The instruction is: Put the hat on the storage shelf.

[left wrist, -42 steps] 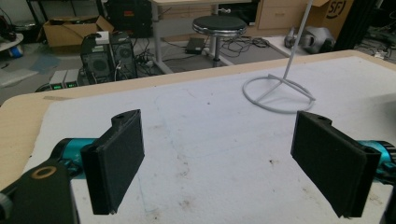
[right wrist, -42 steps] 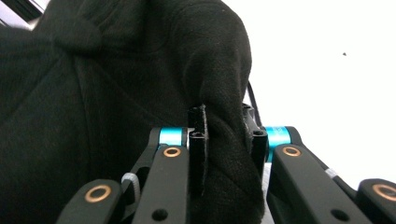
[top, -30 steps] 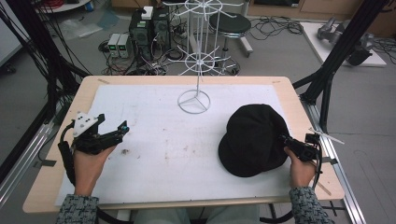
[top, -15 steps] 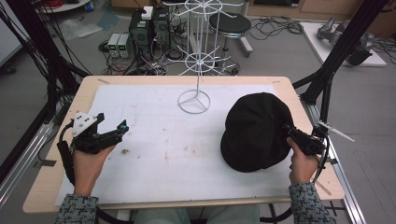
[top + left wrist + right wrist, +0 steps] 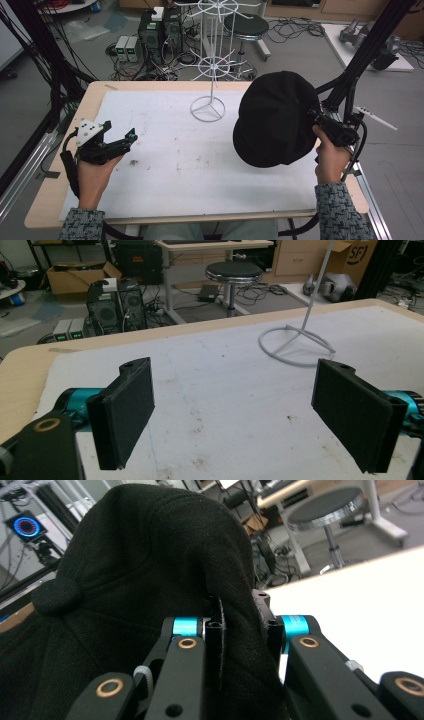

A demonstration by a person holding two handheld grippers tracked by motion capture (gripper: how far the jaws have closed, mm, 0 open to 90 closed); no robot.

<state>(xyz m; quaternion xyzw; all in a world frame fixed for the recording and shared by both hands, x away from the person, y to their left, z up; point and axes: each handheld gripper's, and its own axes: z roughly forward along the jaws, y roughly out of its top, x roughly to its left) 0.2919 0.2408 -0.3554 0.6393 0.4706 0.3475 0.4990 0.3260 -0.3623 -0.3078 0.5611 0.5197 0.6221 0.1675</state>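
The right hand-held gripper is seen in the high view at the right edge of the worktop, gripped by the person's right hand. Its jaws are clamped on a fold of the black cap. In the right gripper view, the cap is pinched between the two black jaws of the right hand-held gripper, and the button on the crown is visible at the left.

In the high view the cap is held clear of the worktop, hanging from the jaws over the right part of the white mat. It is positioned to the right of the white wire rack, near it but not touching. The ring base of the rack rests on the far part of the mat.

The left hand-held gripper is held by the left hand low over the left edge of the mat, well apart from the cap. Its jaws are spread wide, with nothing between them. In the left gripper view, the two jaws of the left hand-held gripper stand far apart above the bare mat, and the ring base is visible ahead on the right.

A round stool and computer cases stand on the floor beyond the worktop.
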